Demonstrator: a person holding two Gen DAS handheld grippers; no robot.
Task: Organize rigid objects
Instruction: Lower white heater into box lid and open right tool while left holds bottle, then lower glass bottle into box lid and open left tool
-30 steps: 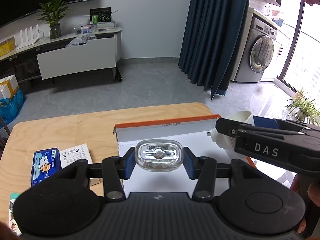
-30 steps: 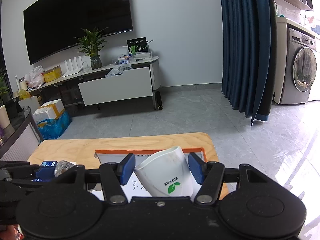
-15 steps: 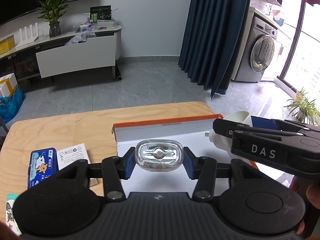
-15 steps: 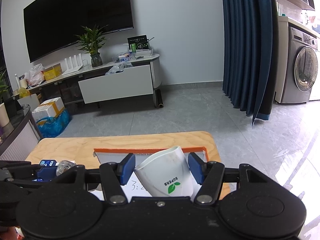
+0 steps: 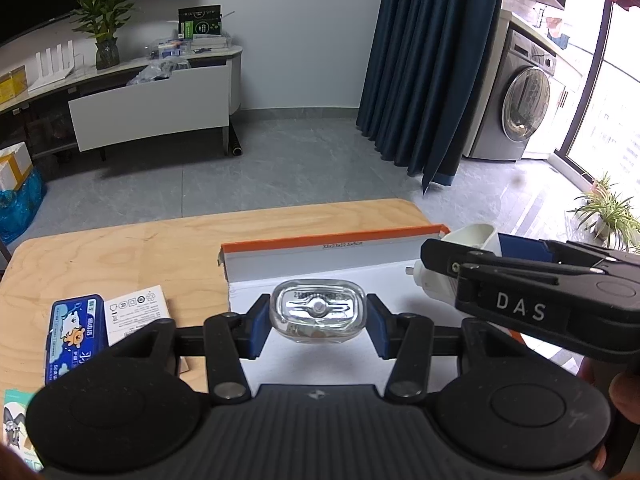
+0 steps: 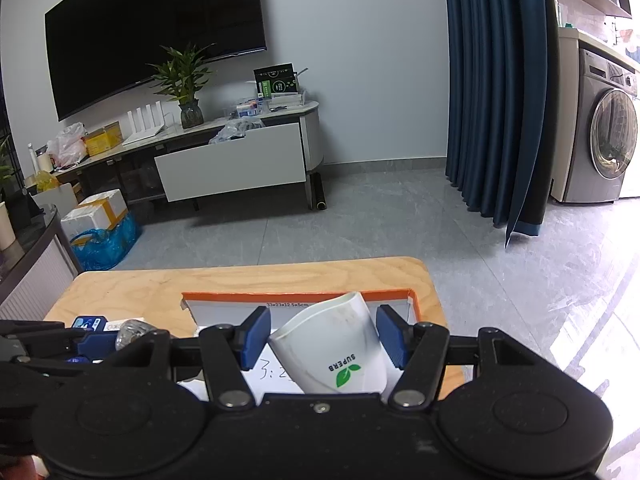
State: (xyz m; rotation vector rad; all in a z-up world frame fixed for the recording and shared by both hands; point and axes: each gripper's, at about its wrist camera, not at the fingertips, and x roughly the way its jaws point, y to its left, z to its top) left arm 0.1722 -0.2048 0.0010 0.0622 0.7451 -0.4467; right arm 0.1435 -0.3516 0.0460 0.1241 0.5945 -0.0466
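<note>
Home living room: television, washing machine.

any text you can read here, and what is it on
"SUPERB": white cup in the right gripper.
"DAS": right gripper's black body.
"33x23x12.5x5cm": inner wall of the orange-edged box.
Handwritten "3:2": box floor, partly hidden.
Blue packet, white card, glass bottle: print too small.

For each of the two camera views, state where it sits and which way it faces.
Left wrist: sits on the left hand-held gripper, facing forward and down over the orange-rimmed tray; its jaws hold a clear glass bottle; fingertips show at the right edge.
Right wrist: sits on the right hand-held gripper, facing the same way; its jaws hold a white cup.
Shared: wooden table, tray, bottle, cup, and each other's gripper.
</note>
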